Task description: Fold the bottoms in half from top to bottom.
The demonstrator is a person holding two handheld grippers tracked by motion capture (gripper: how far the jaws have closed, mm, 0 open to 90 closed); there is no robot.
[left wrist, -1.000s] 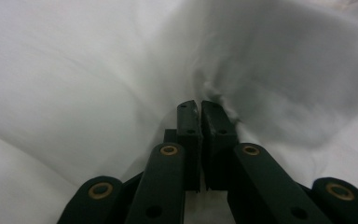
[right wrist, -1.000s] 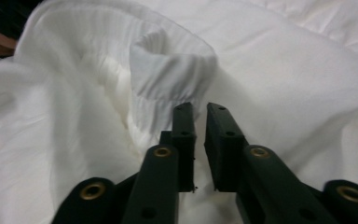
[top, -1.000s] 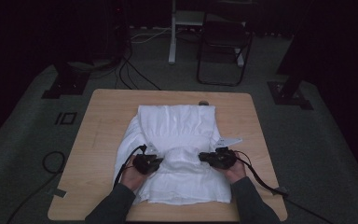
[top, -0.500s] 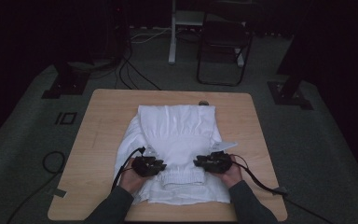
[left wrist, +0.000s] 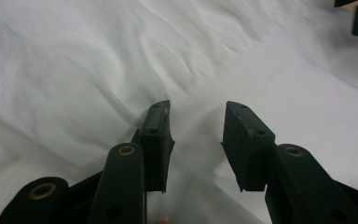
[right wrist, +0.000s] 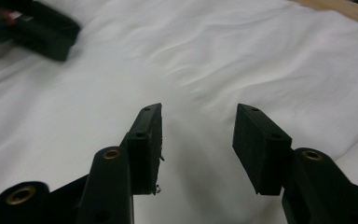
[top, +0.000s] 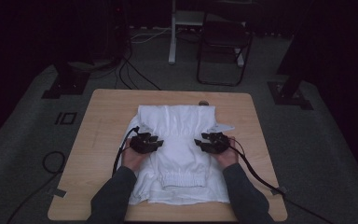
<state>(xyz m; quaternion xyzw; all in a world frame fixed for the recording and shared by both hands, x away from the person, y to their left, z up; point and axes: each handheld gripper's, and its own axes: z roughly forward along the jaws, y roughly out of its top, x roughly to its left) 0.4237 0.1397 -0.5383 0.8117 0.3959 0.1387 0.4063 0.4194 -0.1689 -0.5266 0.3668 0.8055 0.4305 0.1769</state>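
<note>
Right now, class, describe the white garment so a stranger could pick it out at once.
Find the wooden table in the dark room. The white garment lies folded in its middle, between two hand-held grippers. It is the only pale cloth there, with a gathered elastic band at its near fold.

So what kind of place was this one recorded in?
Most likely a lab or studio set up for recording, not a home: a bare wooden table stands alone on grey carpet, with cables trailing across the floor, equipment stands and a folding chair behind.
</note>
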